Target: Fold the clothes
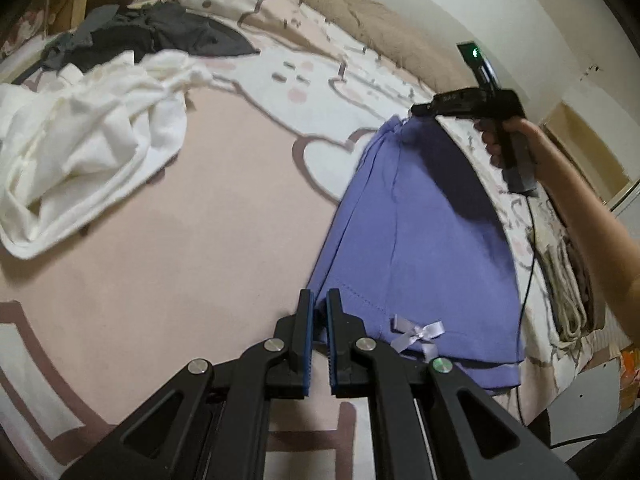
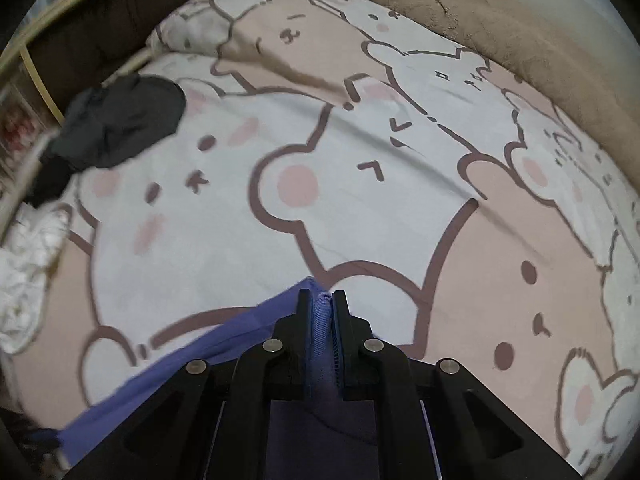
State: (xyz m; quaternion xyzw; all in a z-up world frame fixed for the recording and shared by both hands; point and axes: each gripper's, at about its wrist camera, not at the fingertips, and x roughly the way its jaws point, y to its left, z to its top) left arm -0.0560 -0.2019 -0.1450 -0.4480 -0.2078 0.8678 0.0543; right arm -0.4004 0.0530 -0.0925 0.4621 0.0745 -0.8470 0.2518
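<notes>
Purple garment (image 1: 420, 240) lifted over the bed (image 1: 200, 240), stretched between the fingers. Right gripper (image 2: 321, 304) pinches one corner; left gripper (image 1: 319, 304) barely grips the hem there, which could slip.

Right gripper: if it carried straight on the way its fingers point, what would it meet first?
Probably the bear-print bedsheet. The right gripper, shut on a purple garment corner, has nothing else ahead; the dark clothes lie off left. Depth is unclear.
</notes>
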